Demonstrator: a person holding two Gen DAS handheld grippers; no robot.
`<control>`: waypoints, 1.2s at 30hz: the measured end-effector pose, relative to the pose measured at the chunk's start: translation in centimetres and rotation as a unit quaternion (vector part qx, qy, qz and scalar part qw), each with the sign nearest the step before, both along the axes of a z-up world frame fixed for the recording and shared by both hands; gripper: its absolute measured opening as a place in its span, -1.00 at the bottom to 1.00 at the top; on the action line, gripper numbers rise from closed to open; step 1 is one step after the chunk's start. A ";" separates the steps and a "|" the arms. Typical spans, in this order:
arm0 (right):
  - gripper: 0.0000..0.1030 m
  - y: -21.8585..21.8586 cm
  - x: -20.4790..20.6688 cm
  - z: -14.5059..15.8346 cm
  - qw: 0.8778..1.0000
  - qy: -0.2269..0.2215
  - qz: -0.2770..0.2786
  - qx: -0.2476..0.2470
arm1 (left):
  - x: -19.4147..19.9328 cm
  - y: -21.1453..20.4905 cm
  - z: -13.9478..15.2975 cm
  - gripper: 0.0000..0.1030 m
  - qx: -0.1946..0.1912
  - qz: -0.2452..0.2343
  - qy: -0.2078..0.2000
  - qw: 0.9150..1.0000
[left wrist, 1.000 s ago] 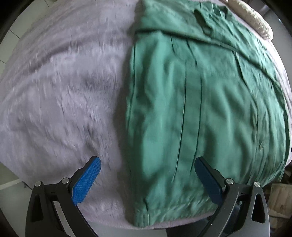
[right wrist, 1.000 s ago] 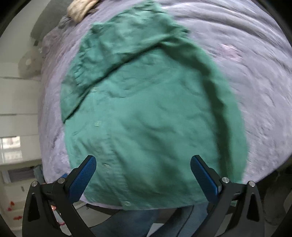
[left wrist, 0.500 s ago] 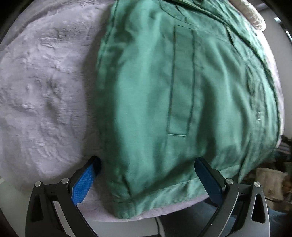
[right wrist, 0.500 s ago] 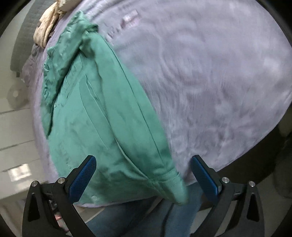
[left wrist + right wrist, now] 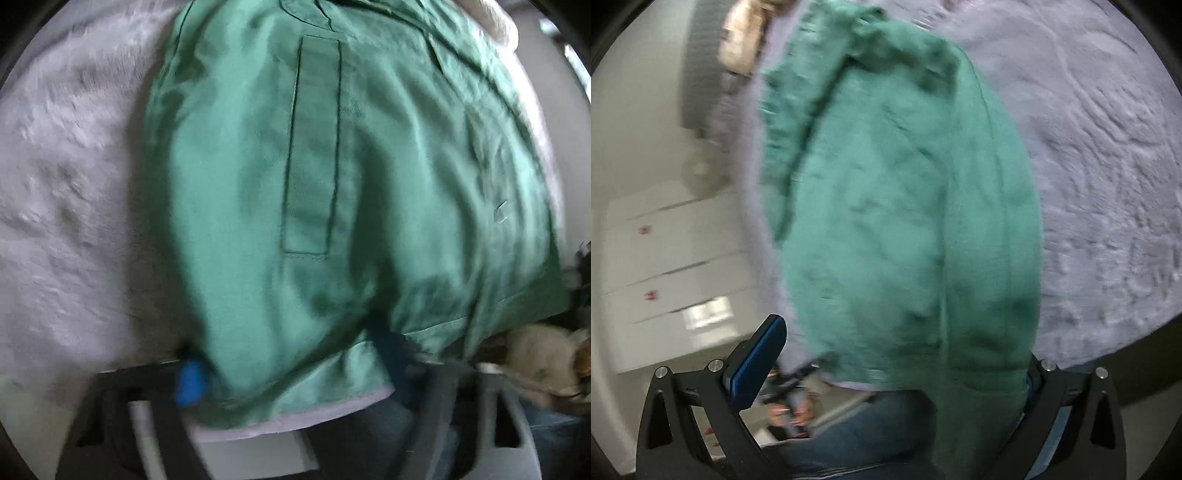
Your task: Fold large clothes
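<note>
A large green shirt (image 5: 332, 177) lies on a pale lilac fuzzy bed cover (image 5: 74, 184), its hem at the near edge. In the left wrist view the frame is blurred; my left gripper (image 5: 291, 369) has its blue pads on either side of the hem, with cloth draped between them and the jaws closer together than before. In the right wrist view the shirt (image 5: 905, 221) fills the middle. My right gripper (image 5: 897, 369) is open, its left pad (image 5: 757, 362) bare, its right pad hidden under the shirt's folded edge.
A cream cloth (image 5: 742, 40) lies at the far end of the bed. White drawers (image 5: 665, 266) stand left of the bed in the right wrist view. A person's jeans (image 5: 849, 435) show below the bed edge. The cover (image 5: 1108, 184) spreads right.
Both grippers have moved in to the shirt's near hem. The left jaws have narrowed around the hem. The right gripper swung back left, and the shirt edge now covers its right pad.
</note>
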State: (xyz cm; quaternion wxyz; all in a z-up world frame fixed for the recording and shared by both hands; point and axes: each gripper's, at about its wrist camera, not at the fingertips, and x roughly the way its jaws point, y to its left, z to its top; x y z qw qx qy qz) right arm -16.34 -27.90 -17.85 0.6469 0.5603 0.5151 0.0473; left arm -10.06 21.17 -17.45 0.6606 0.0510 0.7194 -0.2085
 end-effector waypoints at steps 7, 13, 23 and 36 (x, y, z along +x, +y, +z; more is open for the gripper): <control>-0.83 0.2 -0.7 -1.4 0.996 0.076 0.014 -0.042 | 2.1 1.4 2.9 -0.77 -0.077 0.026 0.021 0.996; -0.84 -0.6 0.2 3.0 0.998 -0.042 -0.040 0.026 | 5.8 2.5 8.2 -0.78 -0.184 0.049 0.020 0.982; -0.84 -2.3 9.2 10.7 0.979 -0.161 -0.117 0.049 | 17.3 0.5 13.1 -0.78 -0.267 0.084 -0.043 0.959; -0.77 -9.6 29.4 6.6 0.992 -0.092 -0.085 0.015 | 32.3 -6.8 9.4 -0.77 -0.114 0.159 -0.148 0.970</control>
